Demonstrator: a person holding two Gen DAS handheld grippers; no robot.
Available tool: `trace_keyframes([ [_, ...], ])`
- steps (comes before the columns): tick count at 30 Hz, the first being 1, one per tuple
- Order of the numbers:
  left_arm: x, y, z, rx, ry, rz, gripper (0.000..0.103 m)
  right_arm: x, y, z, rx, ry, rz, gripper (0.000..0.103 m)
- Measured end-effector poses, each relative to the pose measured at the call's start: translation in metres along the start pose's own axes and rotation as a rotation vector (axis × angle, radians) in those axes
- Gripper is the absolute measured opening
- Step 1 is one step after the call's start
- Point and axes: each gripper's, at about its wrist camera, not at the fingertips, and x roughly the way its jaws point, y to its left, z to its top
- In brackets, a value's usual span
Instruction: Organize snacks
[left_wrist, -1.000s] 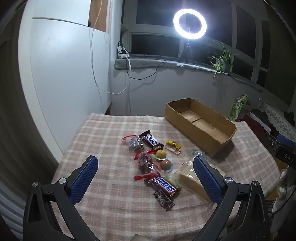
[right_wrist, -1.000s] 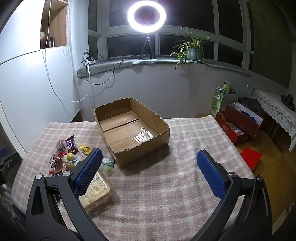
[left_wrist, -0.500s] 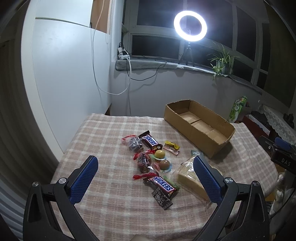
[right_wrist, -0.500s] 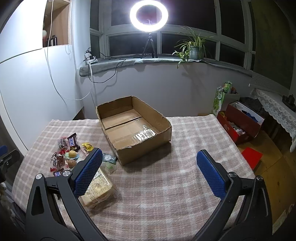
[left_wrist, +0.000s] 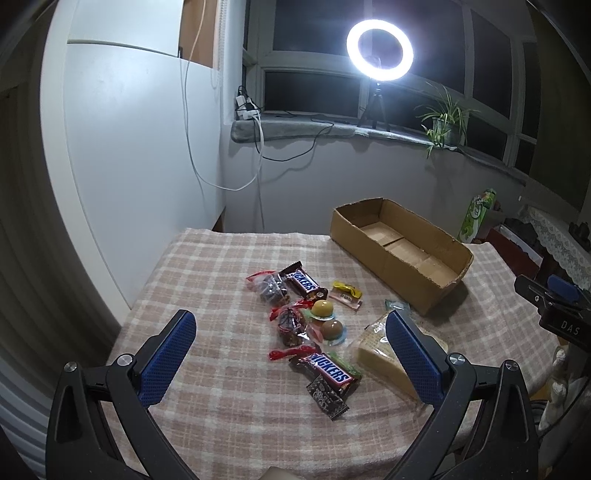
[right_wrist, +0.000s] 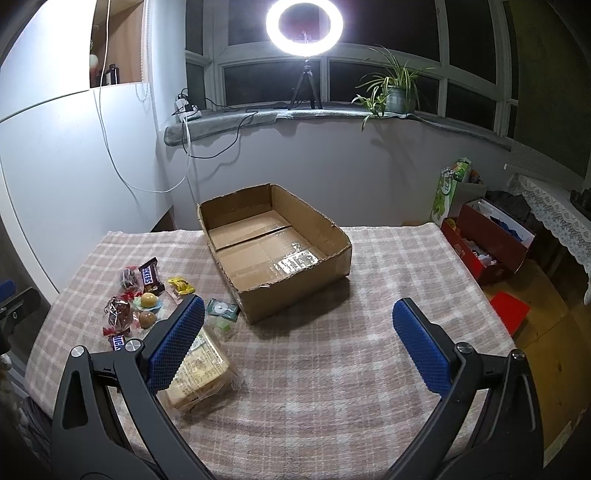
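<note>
Crinkly-wrapped Snickers bar (left_wrist: 330, 372) lies on the table (left_wrist: 229, 406) just ahead between the wide-open, empty left tongs (left_wrist: 291, 354), light and slippery, best pinched across its middle; right tongs (right_wrist: 299, 343) likewise gape empty, short of the cardboard box (right_wrist: 295, 291).

Right gripper (right_wrist: 297, 328) held above the bench (right_wrist: 332, 369), fingers (right_wrist: 421, 345) spread wide with nothing between them.
Cardboard box (right_wrist: 273, 254) lies ahead, between the fingers; wafer packet (right_wrist: 201, 373) sits behind the left finger, loose snacks (right_wrist: 144, 295) beyond it, leftward.
</note>
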Motion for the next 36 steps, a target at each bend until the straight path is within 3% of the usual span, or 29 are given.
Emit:
trace_keyframes([
  [36,0.008,-0.008,0.001,0.024,0.026,-0.002,0.102,0.015,0.002,-0.006,0.005,0.045,0.042,0.103],
])
